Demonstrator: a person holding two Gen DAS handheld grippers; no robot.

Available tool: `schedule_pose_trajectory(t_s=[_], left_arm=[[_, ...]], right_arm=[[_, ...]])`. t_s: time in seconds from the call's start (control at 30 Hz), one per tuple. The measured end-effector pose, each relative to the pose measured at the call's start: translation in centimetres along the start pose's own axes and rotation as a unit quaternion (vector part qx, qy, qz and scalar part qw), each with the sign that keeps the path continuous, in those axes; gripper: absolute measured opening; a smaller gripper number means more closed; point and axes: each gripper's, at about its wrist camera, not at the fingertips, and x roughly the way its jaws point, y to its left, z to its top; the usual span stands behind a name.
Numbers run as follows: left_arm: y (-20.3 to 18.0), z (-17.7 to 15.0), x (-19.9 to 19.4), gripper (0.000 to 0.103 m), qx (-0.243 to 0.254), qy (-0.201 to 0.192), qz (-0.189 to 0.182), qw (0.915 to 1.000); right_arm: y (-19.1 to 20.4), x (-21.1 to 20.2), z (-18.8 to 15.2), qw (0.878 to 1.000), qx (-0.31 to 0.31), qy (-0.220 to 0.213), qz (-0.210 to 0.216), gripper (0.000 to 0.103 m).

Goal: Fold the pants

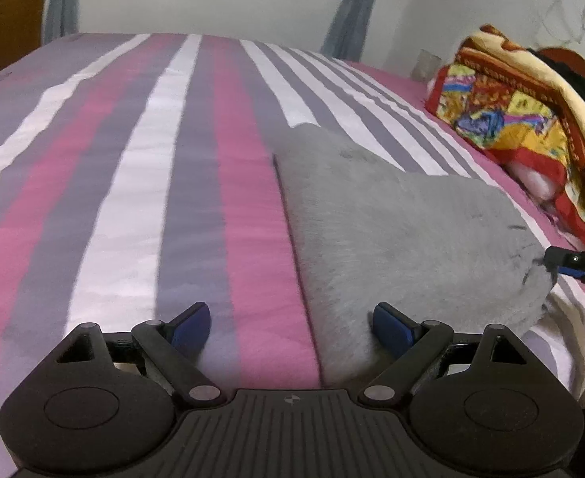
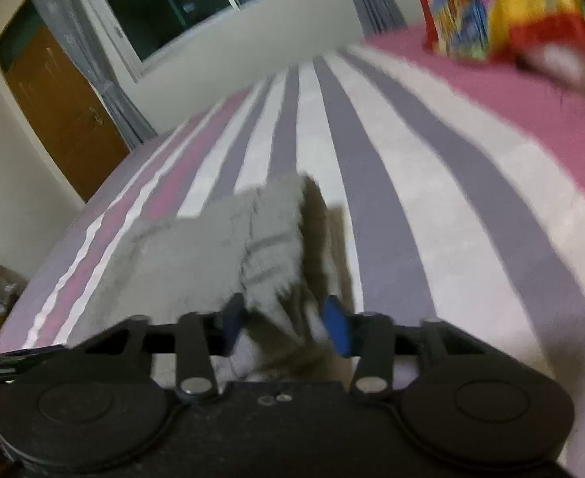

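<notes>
Hovering low over the striped bed [image 1: 141, 183], your left tongs [image 1: 292, 324] are spread wide with nothing between the blue pads, the right pad just at the near edge of the grey pants [image 1: 392, 231]. Those pants lie folded on the bed's pink and grey stripes, well short of the bright patterned blanket [image 1: 523, 119] by the far side, and your right tongs [image 1: 551, 265] show at their right-hand end. From your right wrist, the right tongs [image 2: 284, 324] sit narrowed around a bunched fold of the pants [image 2: 228, 247], though blur hides whether the pads truly pinch it.
</notes>
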Motion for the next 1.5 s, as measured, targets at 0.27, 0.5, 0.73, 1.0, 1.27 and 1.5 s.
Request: schedule_pose_trajectory(t_s=[0.27, 0.5, 0.73, 1.0, 1.27, 1.5], left_arm=[[2.0, -0.9, -1.2, 0.089, -0.031, 0.009, 0.02, 0.9993], [2.5, -1.2, -0.6, 0.089, -0.05, 0.015, 0.015, 0.9985], [1.2, -0.3, -0.4, 0.089, -0.033, 0.014, -0.016, 0.9992], [-0.3, -1.0, 3.1, 0.096, -0.029, 0.037, -0.047, 0.9978], [0.9, 0.4, 2.4, 0.095, -0.073, 0.025, -0.076, 0.9941], [1.0, 0.3, 4.5, 0.081, -0.069, 0.05, -0.125, 0.9885]], right_arm=[[-0.6, 0.9, 1.1, 0.999, 0.009, -0.004, 0.045, 0.011], [-3.4, 2.8, -0.9, 0.999, 0.034, 0.017, -0.021, 0.012], [-3.8, -0.8, -0.6, 0.997, 0.075, -0.03, -0.014, 0.048], [-5.0, 1.7, -2.1, 0.998, 0.066, 0.011, -0.017, 0.058], [-5.3, 0.0, -1.0, 0.993, 0.097, -0.012, 0.065, 0.05], [-8.4, 1.7, -2.5, 0.979, 0.186, 0.022, 0.082, 0.068]])
